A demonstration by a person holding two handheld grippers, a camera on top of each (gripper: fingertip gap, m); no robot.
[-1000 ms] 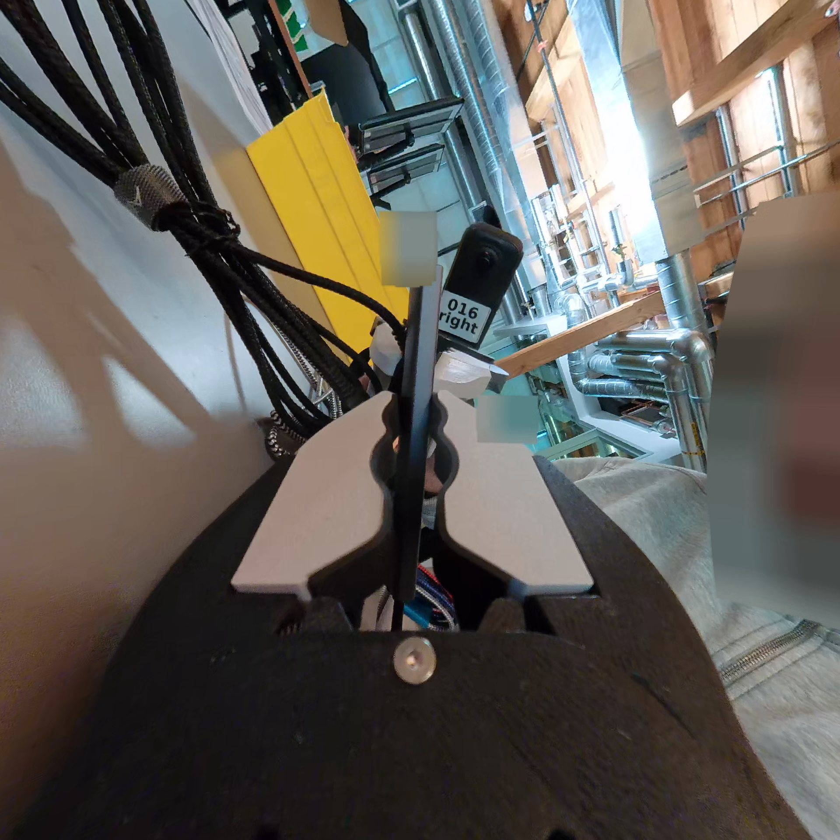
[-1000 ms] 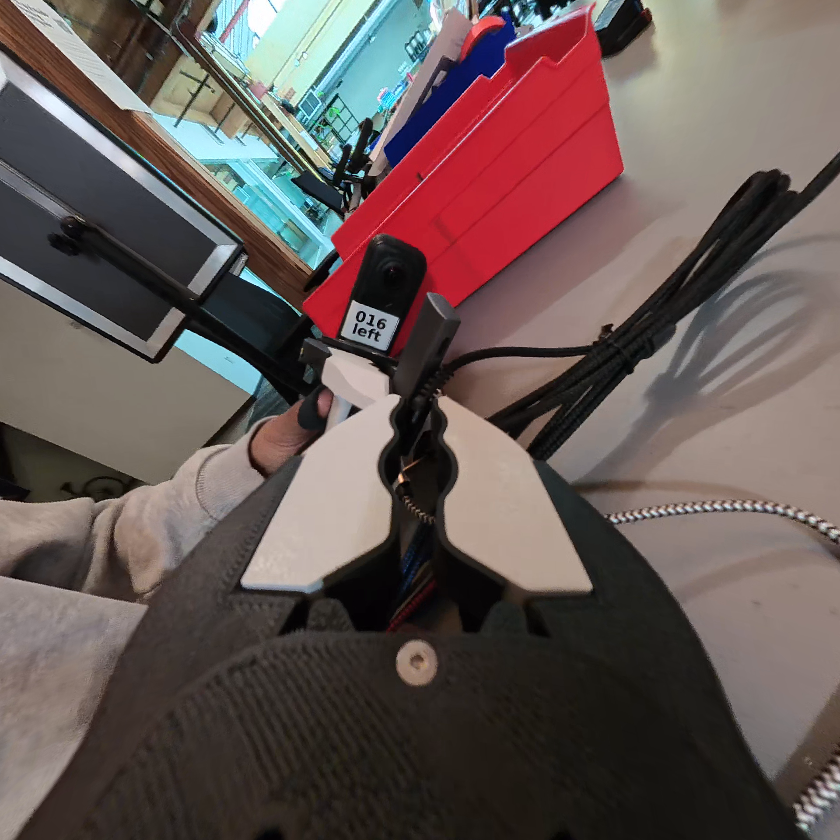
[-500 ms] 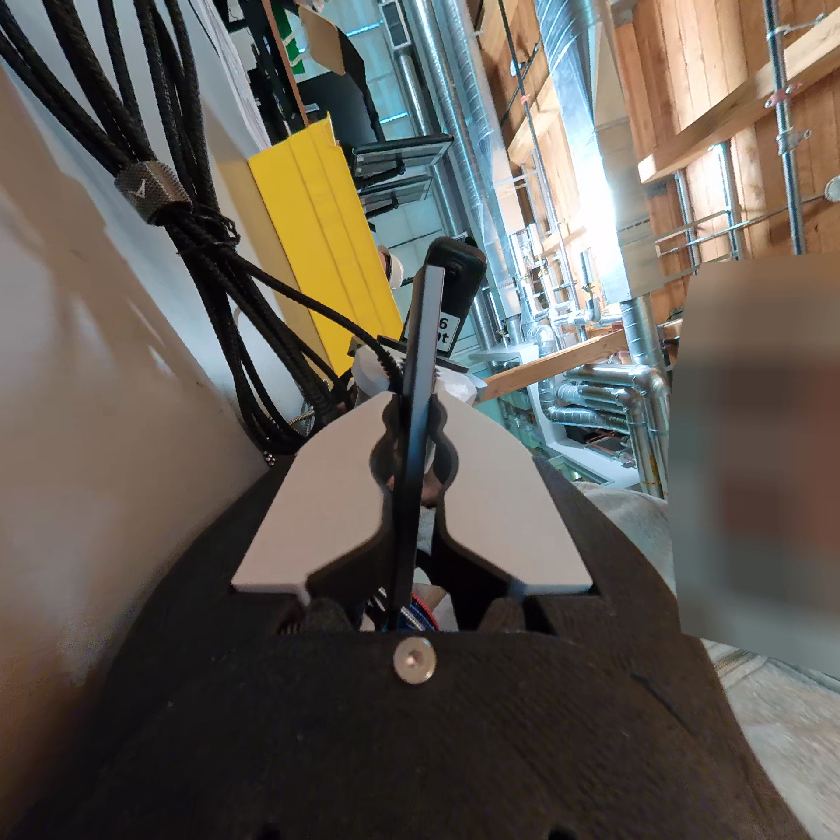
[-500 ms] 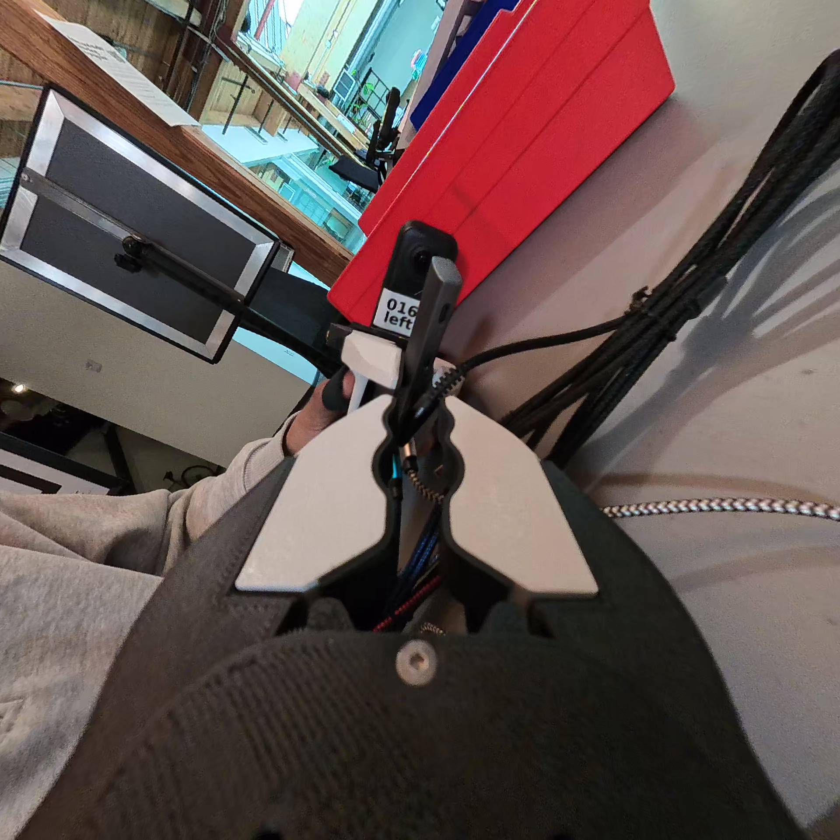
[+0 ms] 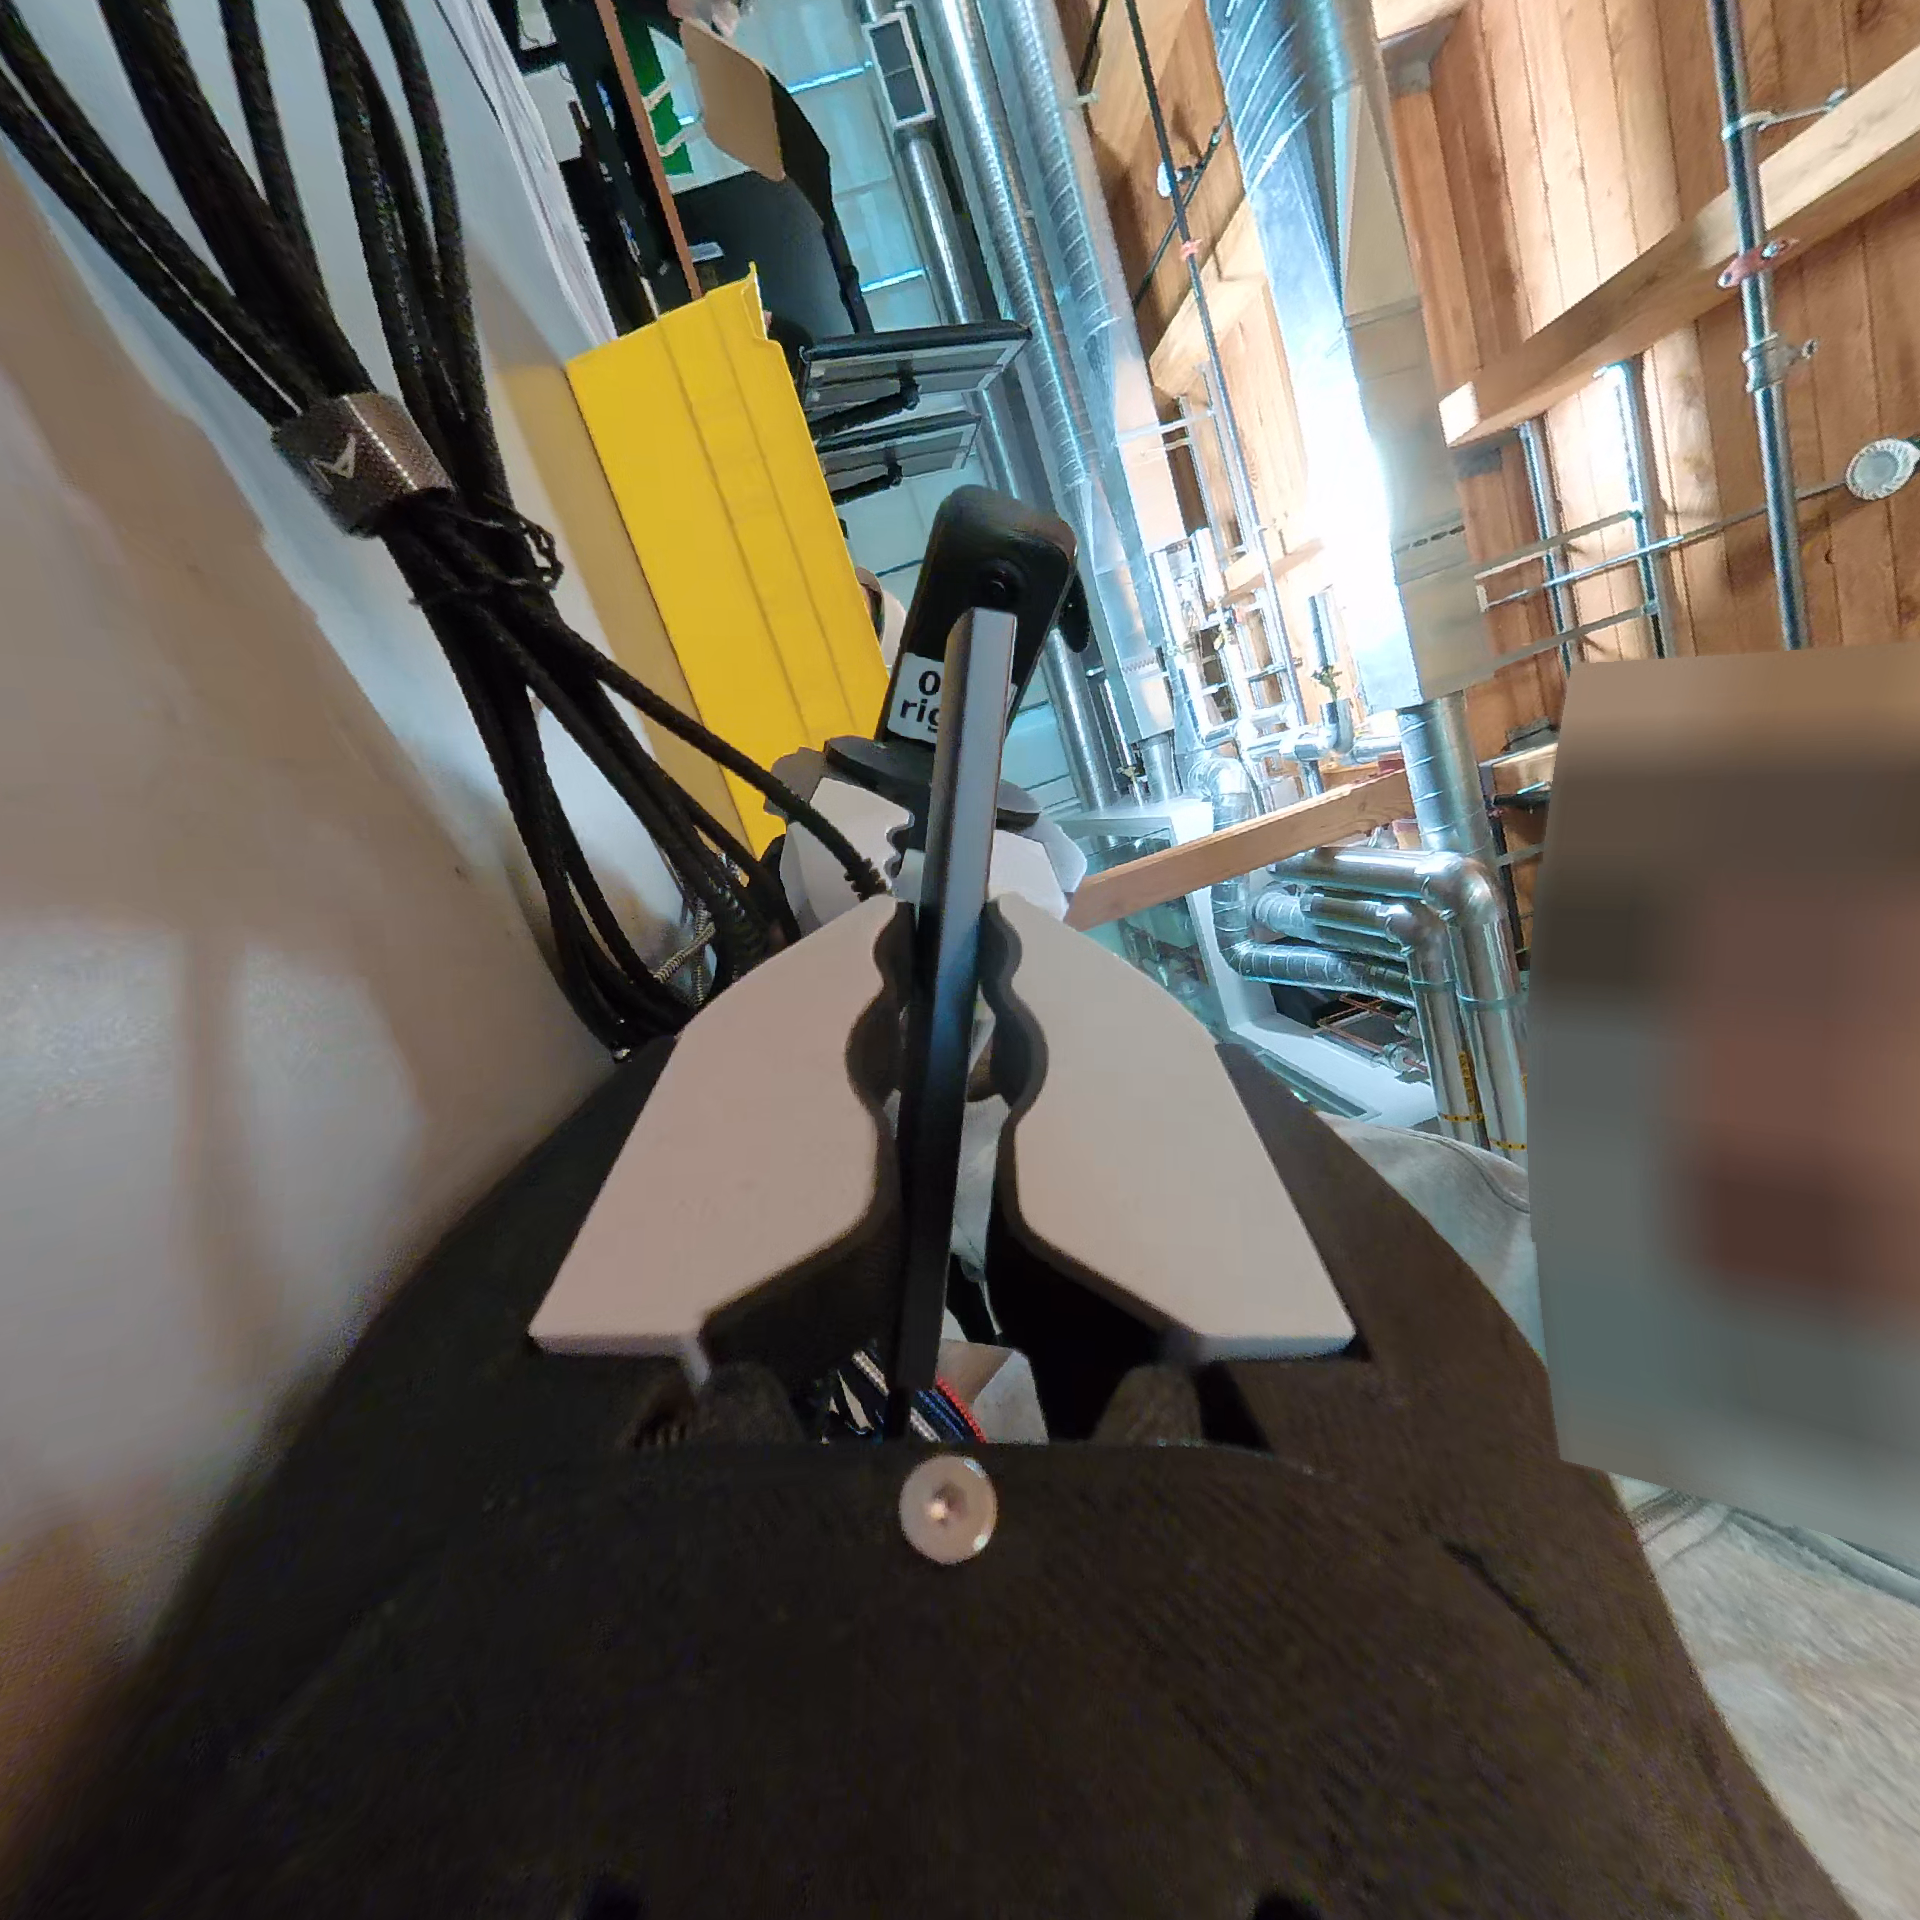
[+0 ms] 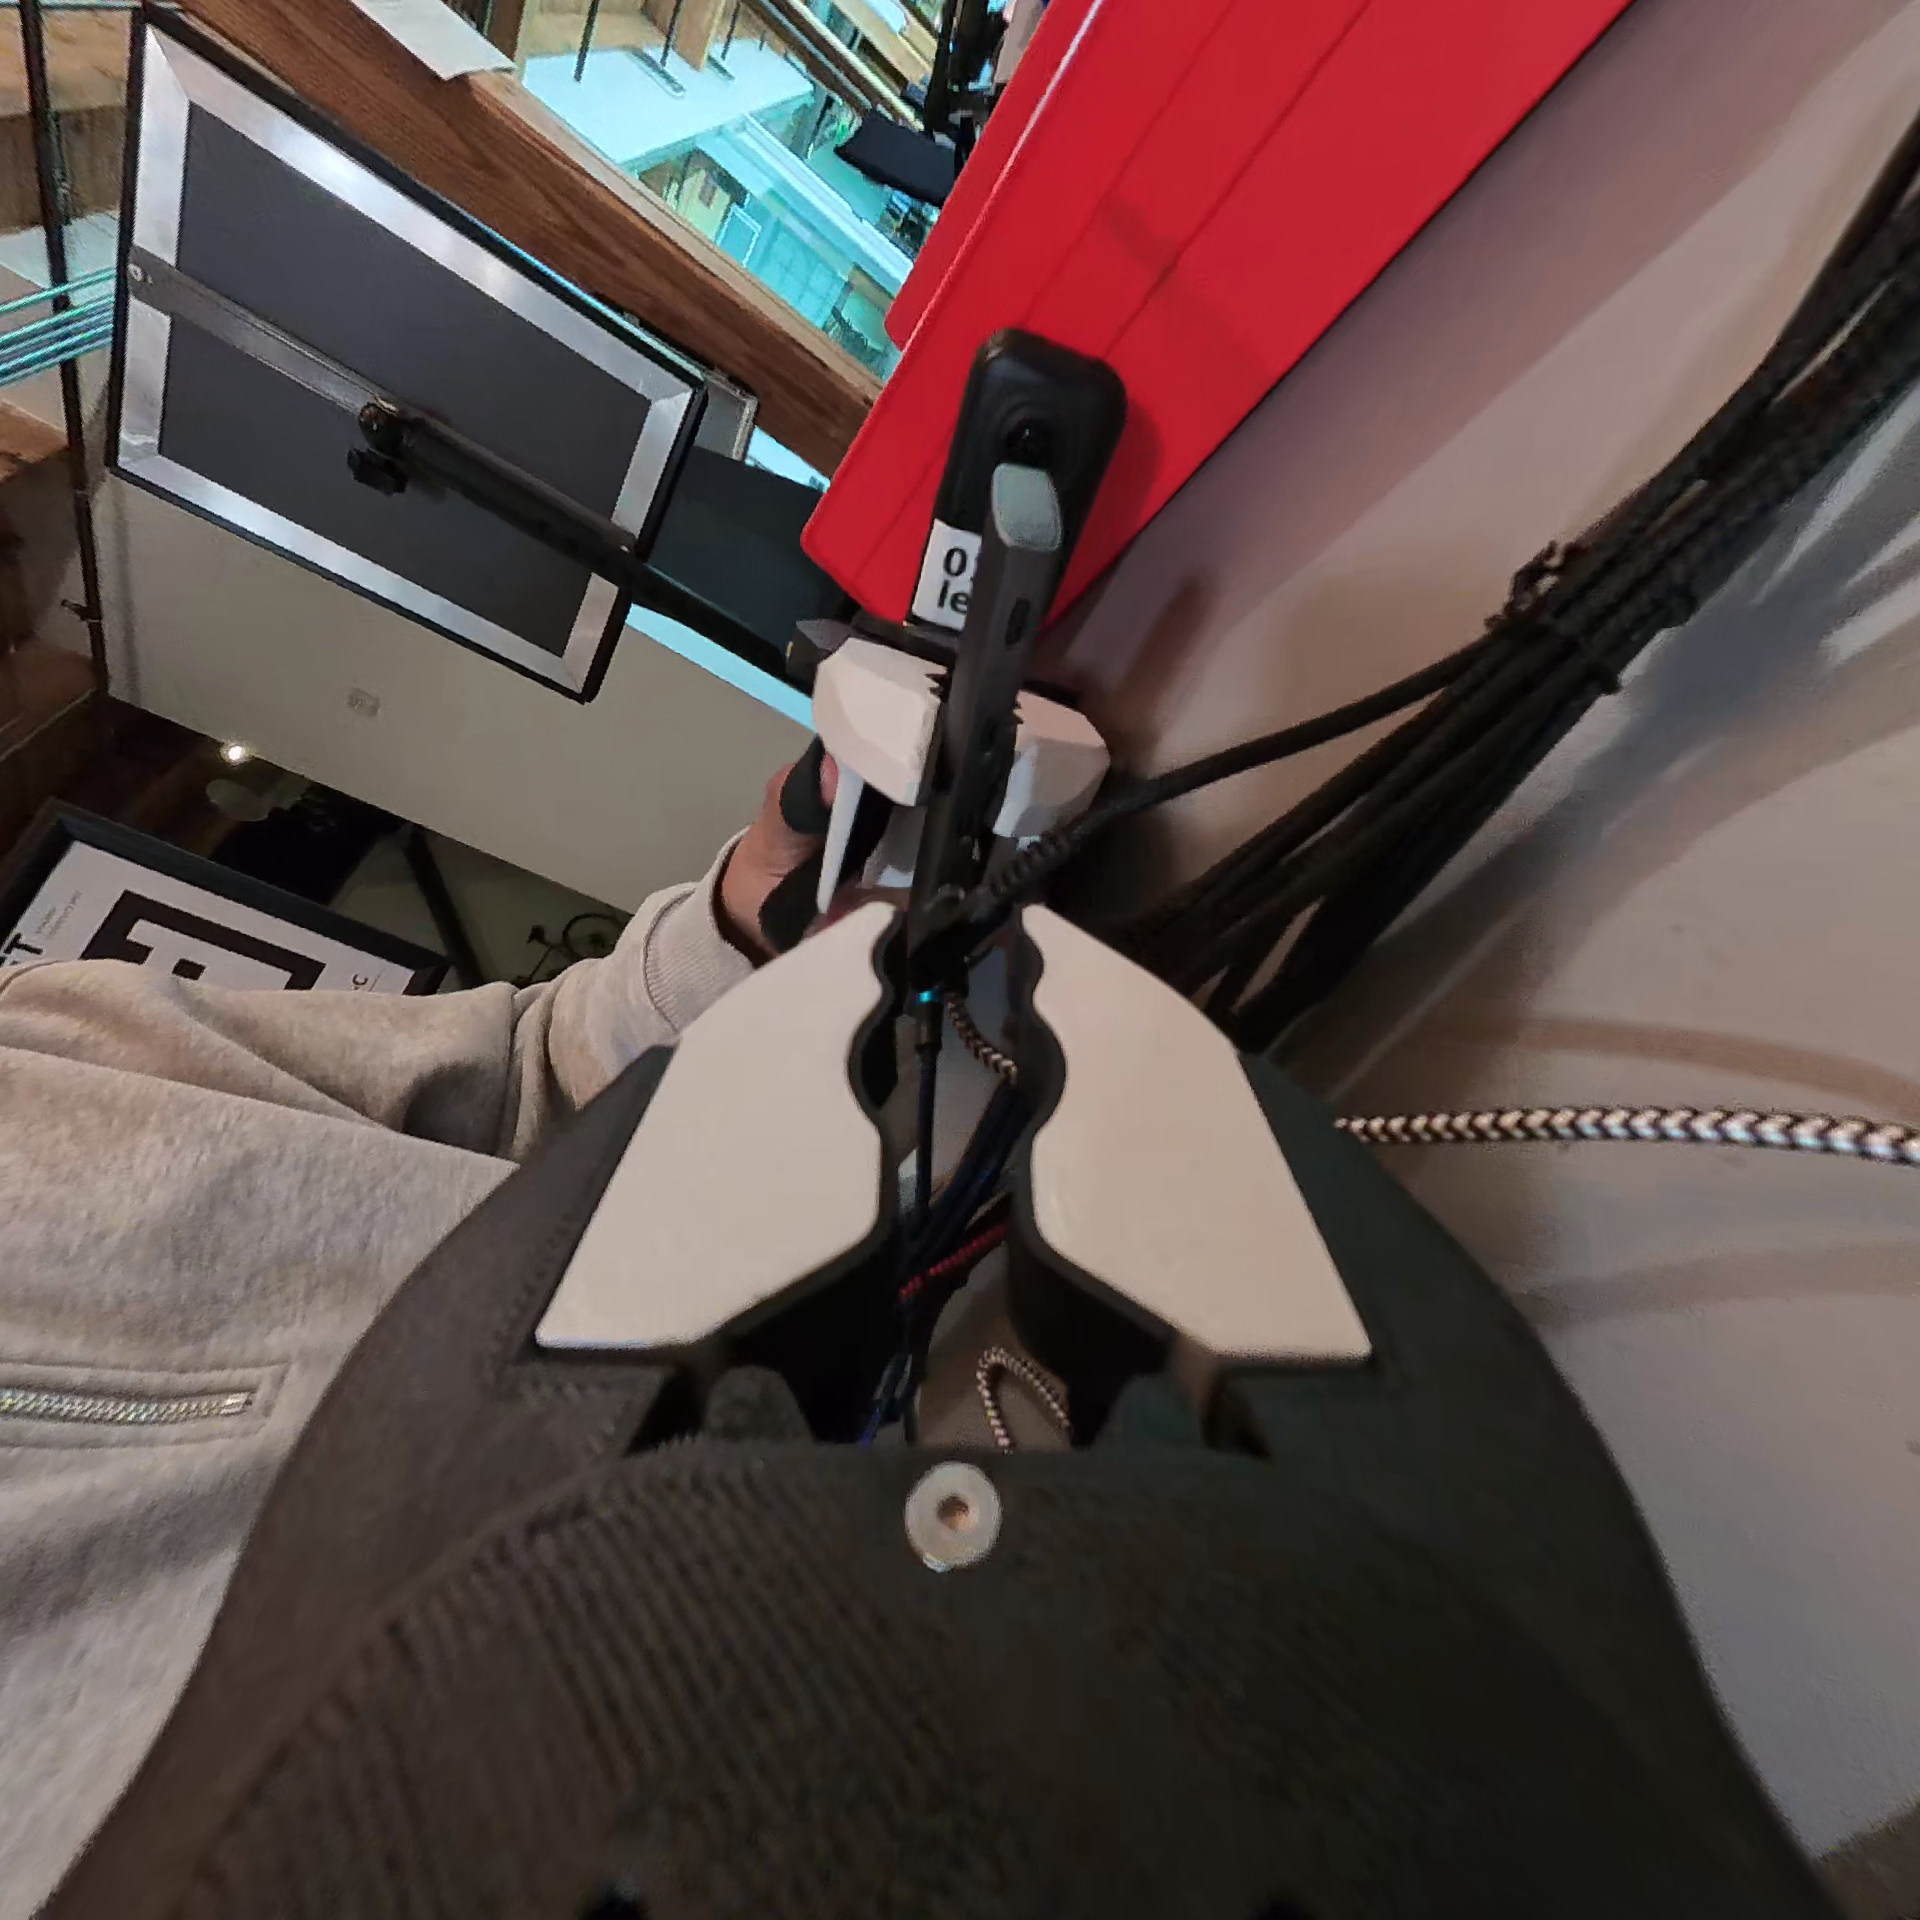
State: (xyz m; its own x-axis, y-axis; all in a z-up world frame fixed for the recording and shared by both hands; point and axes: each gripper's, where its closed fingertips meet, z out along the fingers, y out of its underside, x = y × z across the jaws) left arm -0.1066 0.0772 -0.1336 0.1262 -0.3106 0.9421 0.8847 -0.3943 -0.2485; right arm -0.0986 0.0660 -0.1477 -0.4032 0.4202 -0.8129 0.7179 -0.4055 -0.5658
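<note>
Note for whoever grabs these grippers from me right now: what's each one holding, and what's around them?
Left gripper: shut on the slim dark device, held edge-on.
Right gripper: looks shut on the device's other end, where a thin black cable plugs in.
Both grippers face each other, held off the table.
Nearby: black cable bundle, red bin, yellow bin.

Timber-clad walls (image 5: 1558,239) and beams (image 5: 1662,260) rise beside silver ducts (image 5: 1039,260) and bent pipes (image 5: 1382,935), with hard daylight flaring between them. A pale table (image 6: 1662,831) carries a red bin (image 6: 1195,260); a yellow bin (image 5: 717,582) stands at its other side. A dark framed panel (image 6: 384,343) hangs near a wooden rail (image 6: 582,197).
</note>
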